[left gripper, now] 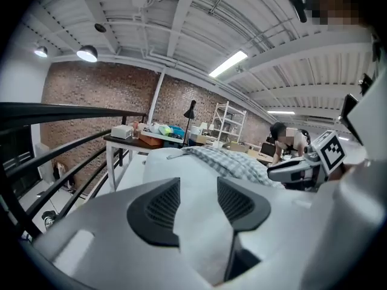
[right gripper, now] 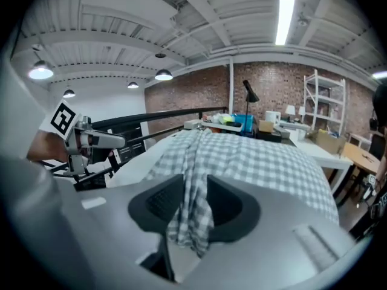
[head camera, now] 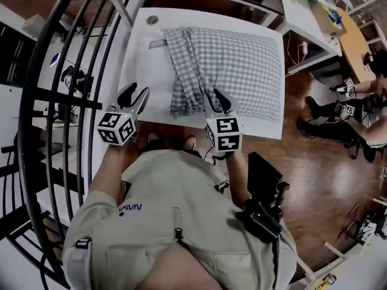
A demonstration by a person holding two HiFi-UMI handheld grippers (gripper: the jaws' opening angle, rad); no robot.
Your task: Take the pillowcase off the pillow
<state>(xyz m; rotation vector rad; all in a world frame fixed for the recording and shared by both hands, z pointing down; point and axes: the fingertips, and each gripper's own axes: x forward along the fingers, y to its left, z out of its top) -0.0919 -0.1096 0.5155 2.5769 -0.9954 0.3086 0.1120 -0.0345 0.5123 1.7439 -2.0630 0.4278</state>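
Observation:
A white pillow (head camera: pixel 154 71) lies on a white table, its right part still inside a grey checked pillowcase (head camera: pixel 236 65) that is bunched into folds at its left edge. My left gripper (head camera: pixel 134 93) is at the pillow's near left edge. It is open, and bare white pillow (left gripper: pixel 193 168) fills the gap between its pads (left gripper: pixel 163 204). My right gripper (head camera: pixel 213 96) is at the near edge by the bunched folds. It is open too, with a loose fold of checked cloth (right gripper: pixel 190 222) hanging between its pads without being pinched.
A black railing (head camera: pixel 54 101) curves close along the left. Other white desks (head camera: pixel 314 11) stand behind and to the right, and a person (head camera: pixel 363 101) sits at the far right on the wooden floor. A black device (head camera: pixel 266 198) hangs at my right hip.

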